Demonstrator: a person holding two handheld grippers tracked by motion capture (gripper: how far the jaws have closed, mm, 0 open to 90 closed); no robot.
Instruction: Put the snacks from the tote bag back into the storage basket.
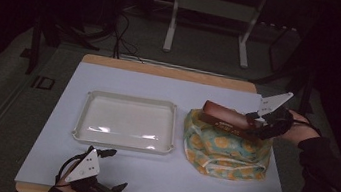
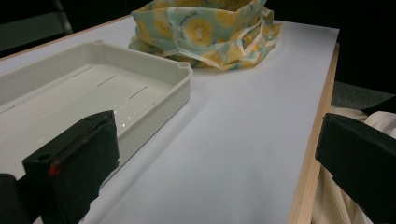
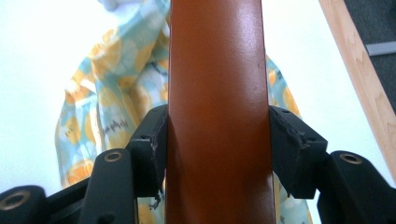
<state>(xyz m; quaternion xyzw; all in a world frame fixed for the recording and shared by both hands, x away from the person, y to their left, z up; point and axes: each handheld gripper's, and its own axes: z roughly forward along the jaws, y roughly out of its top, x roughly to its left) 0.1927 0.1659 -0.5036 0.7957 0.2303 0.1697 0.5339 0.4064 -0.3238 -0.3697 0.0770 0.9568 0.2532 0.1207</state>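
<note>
A long reddish-brown glossy case (image 1: 224,117) (image 3: 217,107) is held over a crumpled fabric bag (image 1: 225,150) (image 2: 205,32) (image 3: 107,107) printed with yellow fruit on pale blue-green. My right gripper (image 1: 251,121) (image 3: 217,149) is shut on the case, one jaw pressed to each of its sides. A shallow white tray (image 1: 127,121) (image 2: 154,74) lies empty to the left of the bag. My left gripper (image 1: 115,170) (image 2: 215,172) rests open near the table's front edge, in front of the tray, with nothing between its jaws.
A pale blue-white mat (image 1: 157,175) covers a wooden table (image 1: 162,68). The table's right edge (image 2: 317,140) runs close to my left gripper. Beyond the table are metal frame legs (image 1: 170,30) and cables on a dark floor.
</note>
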